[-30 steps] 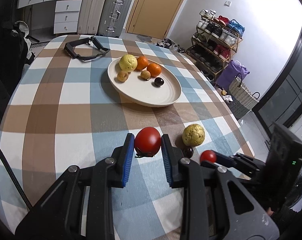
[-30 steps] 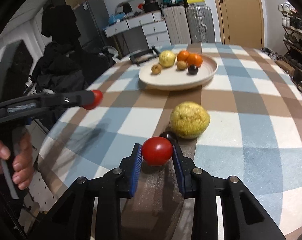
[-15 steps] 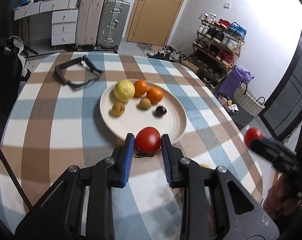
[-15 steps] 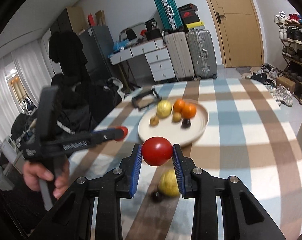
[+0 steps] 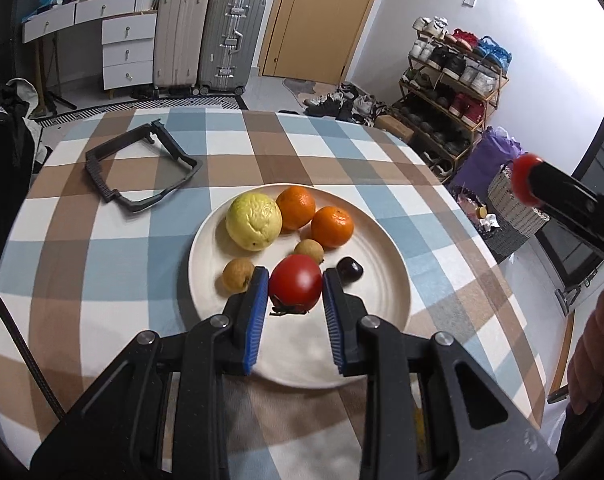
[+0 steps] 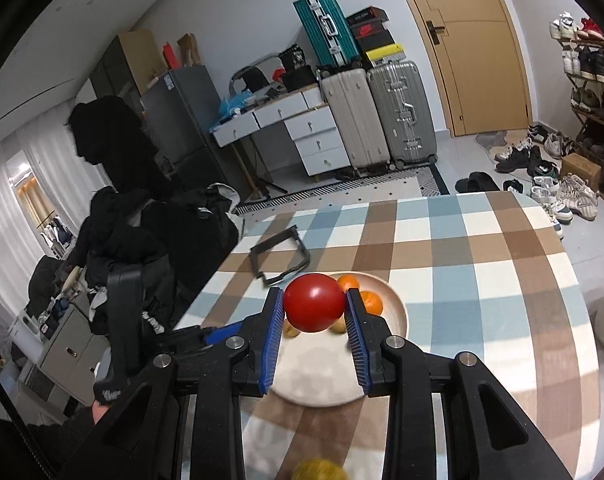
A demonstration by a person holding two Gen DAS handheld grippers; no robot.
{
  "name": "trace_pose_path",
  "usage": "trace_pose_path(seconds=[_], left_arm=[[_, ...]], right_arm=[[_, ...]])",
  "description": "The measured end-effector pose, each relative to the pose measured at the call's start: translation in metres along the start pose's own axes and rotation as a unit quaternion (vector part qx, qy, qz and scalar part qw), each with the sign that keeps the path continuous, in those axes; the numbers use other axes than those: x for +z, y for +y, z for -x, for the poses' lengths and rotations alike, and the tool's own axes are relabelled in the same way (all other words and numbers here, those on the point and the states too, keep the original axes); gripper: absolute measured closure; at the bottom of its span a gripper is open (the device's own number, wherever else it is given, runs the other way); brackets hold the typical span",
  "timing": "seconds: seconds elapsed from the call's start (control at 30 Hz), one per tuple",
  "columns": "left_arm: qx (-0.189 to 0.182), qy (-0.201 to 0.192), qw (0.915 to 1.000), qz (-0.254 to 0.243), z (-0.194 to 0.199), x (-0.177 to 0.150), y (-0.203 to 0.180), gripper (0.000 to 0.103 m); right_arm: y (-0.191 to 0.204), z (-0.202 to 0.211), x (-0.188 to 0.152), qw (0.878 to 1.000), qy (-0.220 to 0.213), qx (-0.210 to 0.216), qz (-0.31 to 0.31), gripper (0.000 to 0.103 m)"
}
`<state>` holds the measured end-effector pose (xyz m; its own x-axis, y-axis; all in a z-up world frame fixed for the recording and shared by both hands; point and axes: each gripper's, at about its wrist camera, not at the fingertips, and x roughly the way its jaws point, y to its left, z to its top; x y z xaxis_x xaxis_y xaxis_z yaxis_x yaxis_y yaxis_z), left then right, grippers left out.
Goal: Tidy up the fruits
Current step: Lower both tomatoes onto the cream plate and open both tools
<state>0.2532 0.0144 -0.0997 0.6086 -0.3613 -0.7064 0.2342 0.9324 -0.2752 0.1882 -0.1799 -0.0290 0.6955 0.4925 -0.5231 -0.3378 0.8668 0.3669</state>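
Left gripper (image 5: 295, 292) clamps a red tomato (image 5: 295, 287) over the near part of the plate (image 5: 382, 280), poised for release among the fruit. Right gripper (image 6: 314, 312) pinches a second tomato (image 6: 314, 302), carried high above the table, seemingly awaiting its turn.

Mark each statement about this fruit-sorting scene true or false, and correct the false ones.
1. Each claw grips a red tomato. True: the left claw is shut on the left tomato, and the right claw on the right tomato.
2. The plate holds two oranges. True: orange and second orange.
3. The plate is square. False: it is round.
4. A dark cherry-like fruit lies on the plate. True.
5. The tablecloth is plain white. False: it is checked in blue, brown and white.
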Motion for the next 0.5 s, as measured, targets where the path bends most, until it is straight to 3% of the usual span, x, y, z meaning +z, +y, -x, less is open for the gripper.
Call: trace_pose_path(seconds=[0.2, 0.5], left_arm=[[0.002, 0.016, 0.9999, -0.004, -0.032, 0.006, 0.002, 0.078], [0.003, 0.033, 0.9994, -0.013, -0.058, 0.008, 0.004, 0.078]], right_arm=[[-0.026, -0.049, 0.006, 0.999, 0.029, -0.008, -0.019, 0.072], [-0.065, -0.111, -0.016, 0.995, 0.078, -0.024, -0.055, 0.072]])
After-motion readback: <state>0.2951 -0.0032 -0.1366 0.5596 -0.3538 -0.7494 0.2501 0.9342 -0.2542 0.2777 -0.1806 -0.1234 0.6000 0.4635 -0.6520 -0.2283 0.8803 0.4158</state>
